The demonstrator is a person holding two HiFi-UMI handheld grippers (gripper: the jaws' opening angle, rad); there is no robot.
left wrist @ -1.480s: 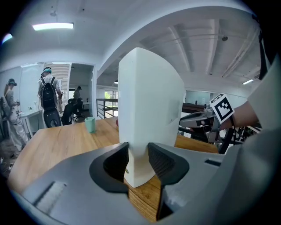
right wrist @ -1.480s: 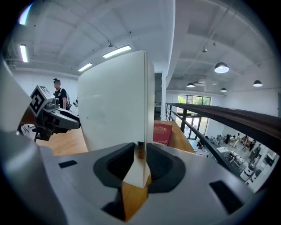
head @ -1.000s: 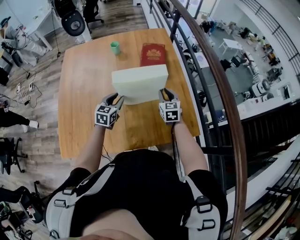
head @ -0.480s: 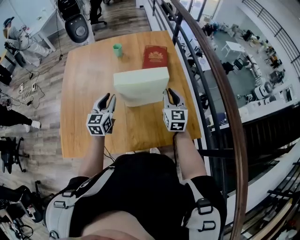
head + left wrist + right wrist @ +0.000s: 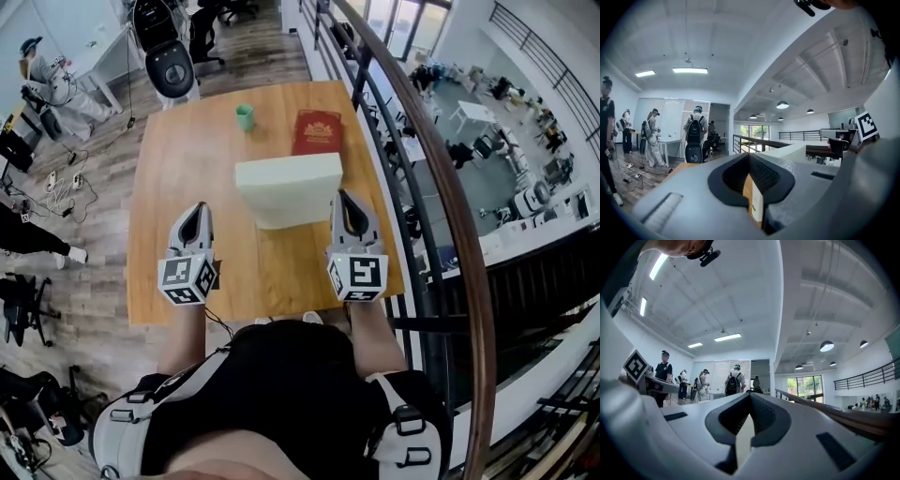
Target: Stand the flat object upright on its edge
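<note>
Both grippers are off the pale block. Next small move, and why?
Probably ease the right gripper slightly back toward the person. The pale block appears to stand on its edge on the table, touched by neither gripper; both are shut and empty. The right one's tip sits close beside the block, the left gripper well clear, so a stray nudge might topple it.

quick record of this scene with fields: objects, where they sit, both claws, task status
surface: wooden table
flat object: pale block, standing on its edge mid-table, not gripped
left claw: shut, empty, left of the block, clear of it
right claw: shut, empty, by the block's near right corner, contact unclear
other items: red book behind the block; green cup left of the book
task status: block looks upright
</note>
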